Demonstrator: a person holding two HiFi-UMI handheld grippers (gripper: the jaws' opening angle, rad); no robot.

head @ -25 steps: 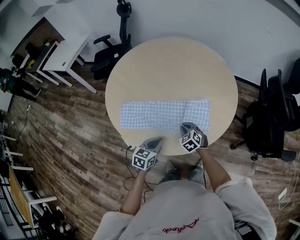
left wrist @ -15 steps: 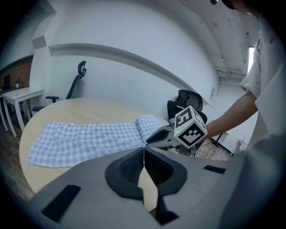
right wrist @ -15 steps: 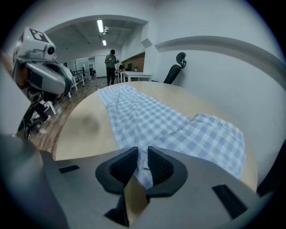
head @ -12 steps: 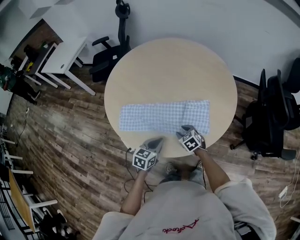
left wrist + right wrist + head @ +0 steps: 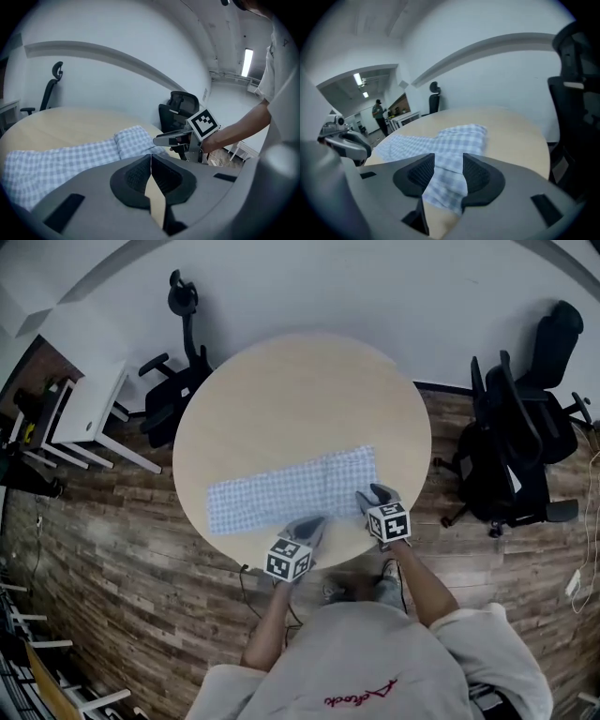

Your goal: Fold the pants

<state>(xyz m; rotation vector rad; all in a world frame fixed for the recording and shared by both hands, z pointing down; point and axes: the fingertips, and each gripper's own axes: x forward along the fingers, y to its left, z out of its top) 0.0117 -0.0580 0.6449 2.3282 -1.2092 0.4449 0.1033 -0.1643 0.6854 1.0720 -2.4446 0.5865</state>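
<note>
I'm working at a round light-wood table [image 5: 300, 390] on a dark plank floor [image 5: 112, 549]. Two black office chairs [image 5: 511, 442] stand to its right, another black chair [image 5: 173, 395] and a white desk [image 5: 84, 381] behind its left, all well apart from the cloth. In the right gripper view a person [image 5: 378, 115] stands in a far room. The blue-and-white checked pants [image 5: 281, 491] lie flat on the near half of the table. My left gripper [image 5: 309, 526] hovers at the table's near edge with its jaws pressed together on nothing. My right gripper [image 5: 375, 495] is at the pants' right end with its jaws opening; checked cloth shows between them, though I think the pads are clear of it. Compared with a second ago, those jaws were nearly together, and the head view has swung, so the strip that ran level across the picture now slants. Its long axis runs from lower left to upper right, crosswise to me, with the thicker doubled-over end [image 5: 133, 140] on the right.
</note>
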